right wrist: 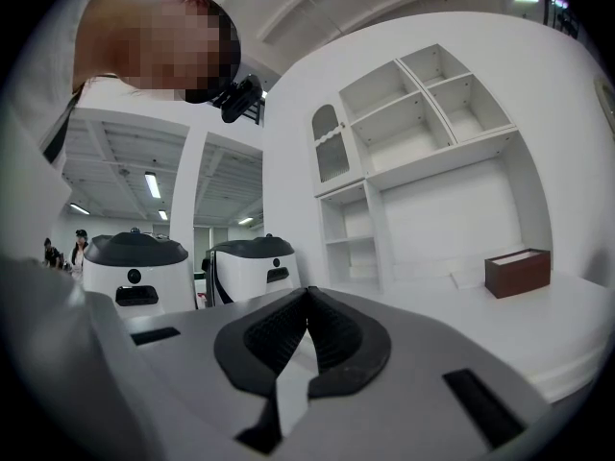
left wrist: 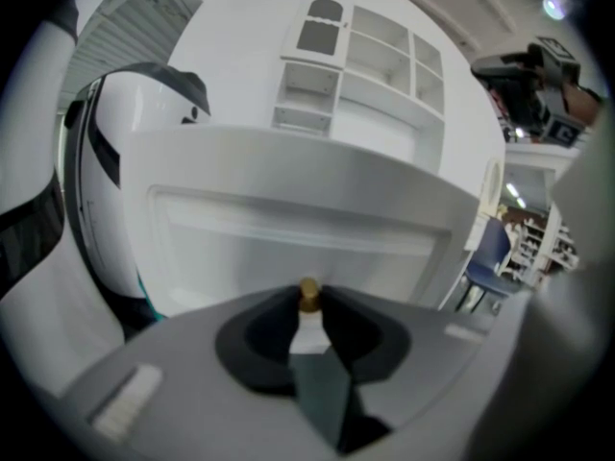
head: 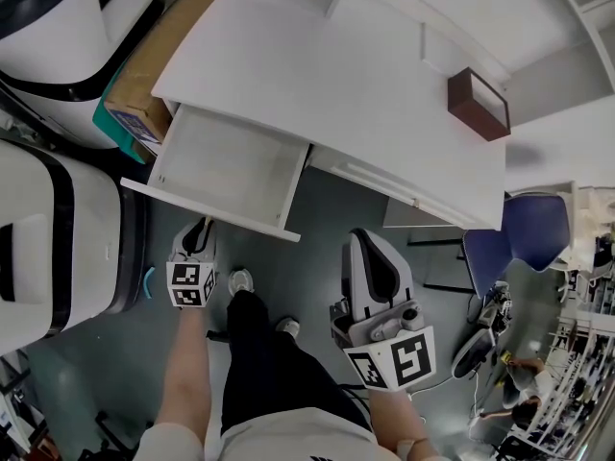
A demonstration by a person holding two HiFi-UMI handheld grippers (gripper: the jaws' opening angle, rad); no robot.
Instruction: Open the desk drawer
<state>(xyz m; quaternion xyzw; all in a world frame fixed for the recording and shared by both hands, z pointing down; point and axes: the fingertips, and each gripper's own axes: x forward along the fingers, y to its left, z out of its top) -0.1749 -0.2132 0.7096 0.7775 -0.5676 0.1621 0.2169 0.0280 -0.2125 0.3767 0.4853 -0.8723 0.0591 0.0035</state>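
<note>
Since the drawer [head: 231, 166] already stands pulled well out from under the white surface [head: 356, 84], with its bare, empty floor open to the head view, I'd judge the opening as good as done. It sits at the left end of the surface, and its front panel faces you, just ahead of your feet.

Your left hand-held gripper [head: 199, 229] is at the middle of that front panel. In the left gripper view its jaws are clamped on the small brass knob [left wrist: 308, 295], which sits right at their tips with a pad pressing on each side.

Your right hand-held gripper [right wrist: 307, 294] has no part in the pull. Its jaws are together with nothing between them. It hangs in front of the surface's right half, apart from the drawer and well short of the brown box [head: 478, 104] further back.

What is left looks small to me. You could draw the drawer out a touch more if it has travel left, though the pictures do not show whether it has reached its stop. After that, you need only let go of the knob and take the left hand-held gripper away.
</note>
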